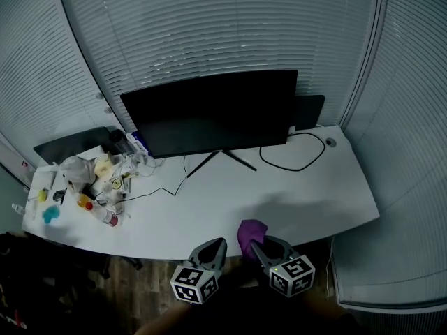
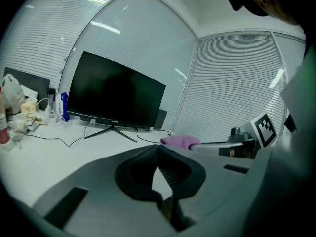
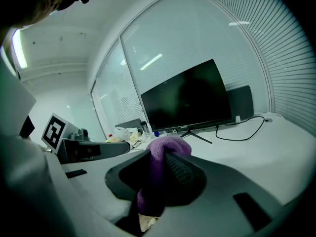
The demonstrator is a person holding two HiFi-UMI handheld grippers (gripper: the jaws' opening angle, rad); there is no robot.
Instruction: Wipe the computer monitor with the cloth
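A black monitor (image 1: 213,113) with a dark screen stands on a V-shaped foot at the back of the white desk (image 1: 307,194); it also shows as the monitor (image 2: 116,92) and the monitor (image 3: 186,97) in the two gripper views. My right gripper (image 1: 260,241) is at the desk's near edge, shut on a purple cloth (image 1: 251,232) that bulges out between its jaws, the cloth (image 3: 160,167). My left gripper (image 1: 215,245) hangs beside it, to its left, jaws together and empty. Its jaw tips (image 2: 157,148) meet with nothing between them.
A pile of clutter (image 1: 94,180) with bottles, wrappers and a blue item (image 1: 50,215) covers the desk's left end. A black cable (image 1: 293,152) loops right of the monitor foot, a thinner cable (image 1: 157,190) runs left. Window blinds (image 1: 209,26) stand behind.
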